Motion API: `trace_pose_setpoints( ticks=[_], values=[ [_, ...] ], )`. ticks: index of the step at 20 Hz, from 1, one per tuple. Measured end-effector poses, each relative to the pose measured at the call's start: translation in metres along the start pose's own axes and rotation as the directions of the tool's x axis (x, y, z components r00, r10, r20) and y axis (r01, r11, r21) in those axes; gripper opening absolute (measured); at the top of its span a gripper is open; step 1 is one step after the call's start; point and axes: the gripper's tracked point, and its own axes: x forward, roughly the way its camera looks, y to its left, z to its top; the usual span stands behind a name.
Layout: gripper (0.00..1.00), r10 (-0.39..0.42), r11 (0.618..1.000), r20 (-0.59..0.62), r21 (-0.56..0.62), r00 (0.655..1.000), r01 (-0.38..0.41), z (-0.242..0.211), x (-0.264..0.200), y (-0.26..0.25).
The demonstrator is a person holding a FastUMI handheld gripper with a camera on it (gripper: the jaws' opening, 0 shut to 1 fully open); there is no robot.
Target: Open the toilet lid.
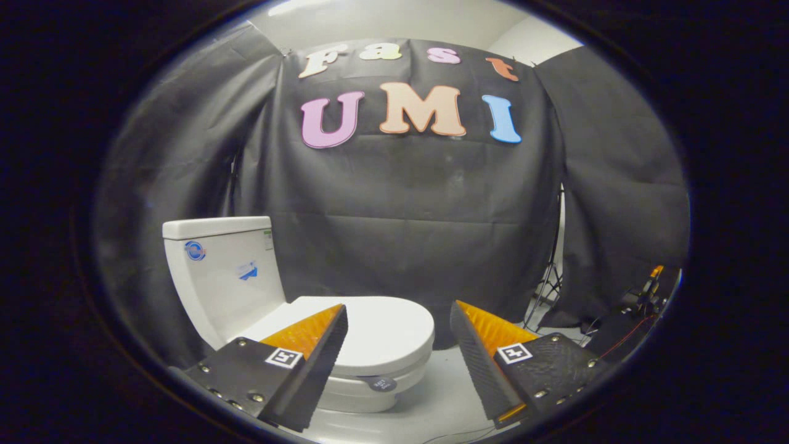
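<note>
The gripper (398, 320) hangs released before the shut lid (376, 330); stiff, slick plastic, best lifted at its front rim.

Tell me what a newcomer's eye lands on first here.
The white toilet against the black cloth wall, with its lid down flat on the seat. Next, the hand-held gripper: its two fingers are spread wide, the lid's front showing just beyond and between them, nothing gripped. A tripod and cables sit on the floor beyond the right finger.
</note>
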Motion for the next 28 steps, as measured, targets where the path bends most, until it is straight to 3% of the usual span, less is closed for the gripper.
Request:
trace_pose_setpoints(
  ticks=[9, 14, 17, 20, 26, 27, 28],
  values=[
    [0.99, -0.019, 1.0, -0.098, 0.019, 0.995, 0.021, -0.052, 0.027, -0.006],
    [0.99, 0.004, 0.986, -0.239, 0.164, 0.971, 0.037, -0.099, 0.043, -0.005],
    [0.99, 0.04, 0.945, -0.346, 0.317, 0.937, 0.076, -0.129, 0.052, 0.0],
    [0.99, 0.052, 0.908, -0.446, 0.394, 0.894, 0.144, -0.165, 0.057, 0.0],
    [0.99, 0.133, 0.8, -0.537, 0.554, 0.833, 0.23, -0.209, 0.055, 0.006],
    [0.99, 0.151, 0.776, -0.545, 0.582, 0.825, 0.242, -0.214, 0.057, 0.01],
    [0.89, 0.168, 0.75, -0.55, 0.61, 0.818, 0.255, -0.215, 0.056, 0.011]
  ],
)
